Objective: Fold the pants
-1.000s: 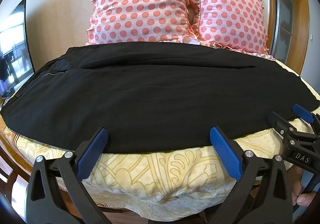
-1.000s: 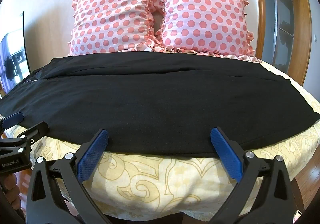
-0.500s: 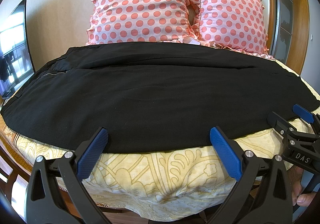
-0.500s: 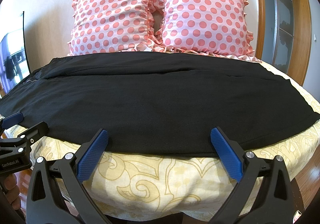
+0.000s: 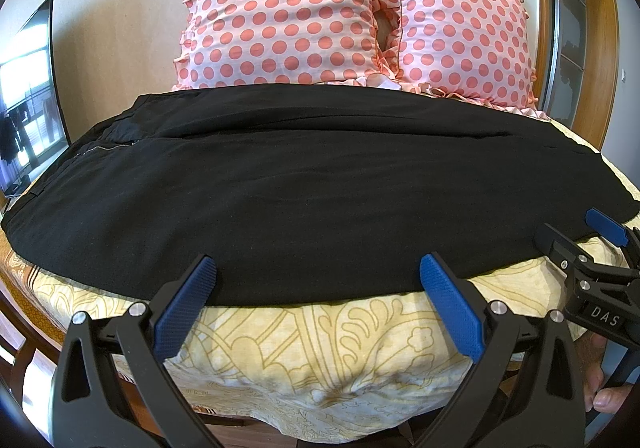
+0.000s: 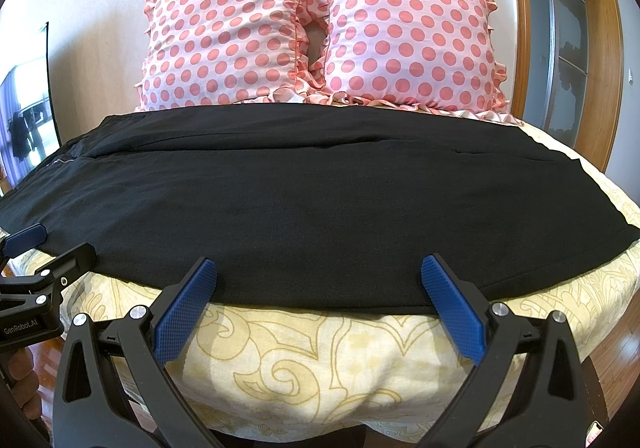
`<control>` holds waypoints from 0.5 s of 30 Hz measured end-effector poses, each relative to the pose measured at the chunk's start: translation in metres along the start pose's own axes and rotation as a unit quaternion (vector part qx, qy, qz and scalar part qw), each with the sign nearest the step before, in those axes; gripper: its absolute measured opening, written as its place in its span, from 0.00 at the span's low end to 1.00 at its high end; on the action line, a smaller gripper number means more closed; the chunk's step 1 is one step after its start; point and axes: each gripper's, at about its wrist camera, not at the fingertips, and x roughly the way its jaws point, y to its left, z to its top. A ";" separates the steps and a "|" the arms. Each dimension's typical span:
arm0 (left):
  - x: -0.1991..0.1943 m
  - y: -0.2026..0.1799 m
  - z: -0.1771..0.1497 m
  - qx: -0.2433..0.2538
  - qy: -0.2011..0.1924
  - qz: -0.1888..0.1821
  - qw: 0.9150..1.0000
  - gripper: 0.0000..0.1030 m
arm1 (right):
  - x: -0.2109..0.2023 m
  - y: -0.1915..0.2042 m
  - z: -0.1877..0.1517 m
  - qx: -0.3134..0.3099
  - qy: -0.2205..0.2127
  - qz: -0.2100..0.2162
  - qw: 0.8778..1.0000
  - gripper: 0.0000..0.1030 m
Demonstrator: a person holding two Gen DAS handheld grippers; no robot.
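Black pants [image 5: 304, 188] lie flat and spread sideways across the bed, waistband and zipper [image 5: 108, 146] at the left, leg ends at the right; they also fill the right wrist view [image 6: 312, 200]. My left gripper [image 5: 318, 268] is open and empty, its tips at the pants' near edge toward the waist side. My right gripper [image 6: 320, 270] is open and empty at the near edge further right. Each gripper shows in the other's view: the right one at the far right [image 5: 576, 236], the left one at the far left [image 6: 52, 244].
The bed has a yellow patterned cover [image 5: 320, 344] hanging over its near edge. Two pink polka-dot pillows [image 5: 288, 8] [image 6: 408, 32] stand against the wall behind the pants. A TV screen [image 5: 28, 96] is at the left, a wooden door frame [image 6: 600, 48] at the right.
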 end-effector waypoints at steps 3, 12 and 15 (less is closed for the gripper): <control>-0.001 0.000 0.000 0.001 -0.001 0.000 1.000 0.98 | 0.000 0.000 0.000 0.000 0.000 0.000 1.000 0.99; -0.001 0.000 0.000 0.001 -0.001 0.000 1.000 0.98 | -0.001 0.000 0.000 0.000 0.000 0.000 1.000 0.99; -0.001 0.000 0.000 0.001 0.000 0.000 1.000 0.98 | -0.001 0.000 0.000 0.000 0.000 0.000 1.000 0.99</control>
